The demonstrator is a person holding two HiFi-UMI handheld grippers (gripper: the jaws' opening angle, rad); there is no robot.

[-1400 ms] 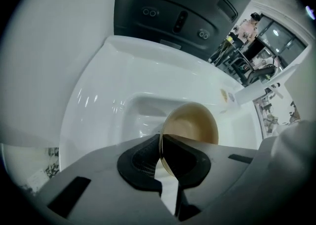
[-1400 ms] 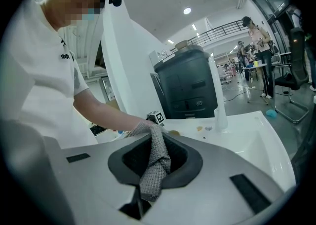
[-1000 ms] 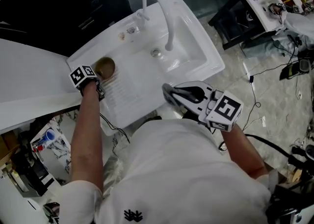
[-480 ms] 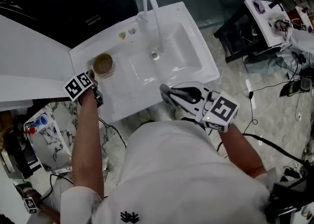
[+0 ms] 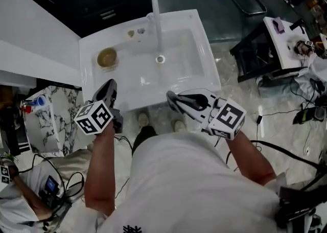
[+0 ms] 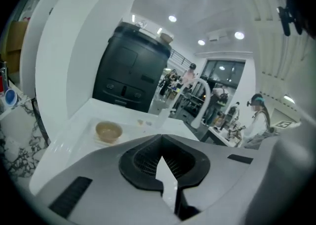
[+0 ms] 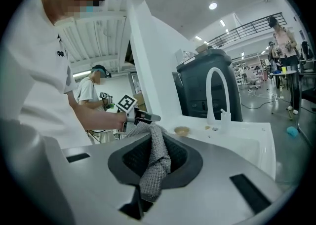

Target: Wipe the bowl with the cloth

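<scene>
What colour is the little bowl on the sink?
The bowl is light brown; the head view shows it best.

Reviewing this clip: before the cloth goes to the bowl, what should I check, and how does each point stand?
1. Cloth held by the right claw: ok, pinched between the jaws, its end hanging.
2. Left claw ready to steady the bowl: not ok, its jaws have just shut on nothing, apart from the bowl.
3. Bowl upright on the sink drainboard: ok, left of the basin.
4. Cloth at the bowl: not ok, the right claw is by the sink's near edge, well short of it.
5. Bowl's inside wet or dirty: cannot tell.
</scene>
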